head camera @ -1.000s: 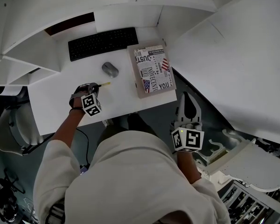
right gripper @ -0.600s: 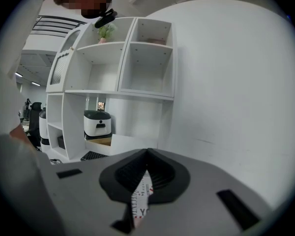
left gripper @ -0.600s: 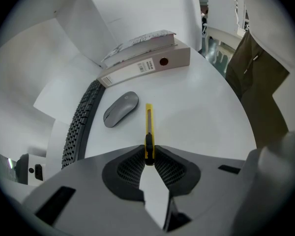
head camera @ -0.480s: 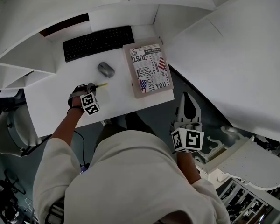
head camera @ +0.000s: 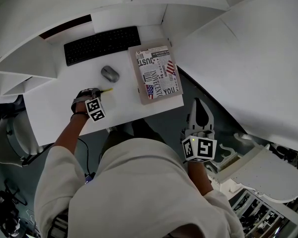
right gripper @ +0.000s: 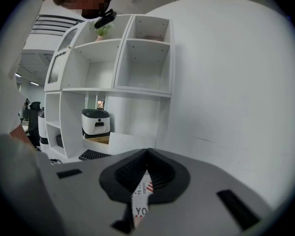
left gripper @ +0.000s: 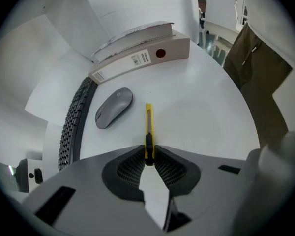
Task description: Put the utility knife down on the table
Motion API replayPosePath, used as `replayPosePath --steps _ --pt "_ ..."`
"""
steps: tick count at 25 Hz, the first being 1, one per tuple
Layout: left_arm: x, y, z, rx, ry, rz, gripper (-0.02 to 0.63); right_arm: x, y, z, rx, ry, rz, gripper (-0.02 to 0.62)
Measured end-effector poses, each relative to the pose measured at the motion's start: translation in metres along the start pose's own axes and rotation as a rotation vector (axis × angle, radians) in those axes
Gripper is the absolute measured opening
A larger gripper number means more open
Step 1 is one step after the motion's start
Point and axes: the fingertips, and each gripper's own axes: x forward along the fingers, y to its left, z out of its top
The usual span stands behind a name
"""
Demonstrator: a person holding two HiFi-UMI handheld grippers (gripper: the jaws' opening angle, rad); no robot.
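The left gripper (left gripper: 149, 156) has its fingers (left gripper: 129, 167) clenched on the utility knife (left gripper: 148, 127), gripping it at the dark slider near its rear end. The yellow body of the knife projects straight ahead from the fingertips, low over the white surface (left gripper: 201, 112); whether its far end touches the surface cannot be told. Ahead of the fingers and to the left of the knife, a grey mouse (left gripper: 114, 107) lies on the surface, near the knife but apart from it. Further left of the fingers, beyond the mouse, a black keyboard (left gripper: 74, 119) lies along the surface's edge. Well ahead of the fingers, past the tip of the knife, a thick book (left gripper: 146, 58) lies flat on the surface with its spine facing the gripper; the head view shows a printed cover of newspaper-style lettering. The right gripper (right gripper: 147, 155) is off the surface, held out over the floor to the right of the person's body. Its fingers (right gripper: 163, 173) are closed tip to tip and grasp nothing; only the printed cover of the book shows through the narrow slit behind the tips. Ahead of and above these fingers stands a white shelf unit (right gripper: 119, 58), with a white device (right gripper: 95, 123) in one lower compartment to the left.
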Motion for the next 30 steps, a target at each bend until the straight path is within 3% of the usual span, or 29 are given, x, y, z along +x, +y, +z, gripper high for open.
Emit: replayPosePath --steps 23,26,30 --pt "-0.004 0.000 -0.002 -0.024 0.005 -0.034 0.092 0.007 -0.001 0.000 0.011 -0.006 0.021 0.004" --pt "-0.013 0.006 -0.002 -0.071 -0.011 -0.021 0.094 0.008 0.001 0.002 0.010 -0.014 0.030 0.003" --pt "-0.035 0.018 0.002 -0.197 -0.068 0.009 0.094 0.009 0.009 0.007 0.014 -0.029 0.049 0.004"
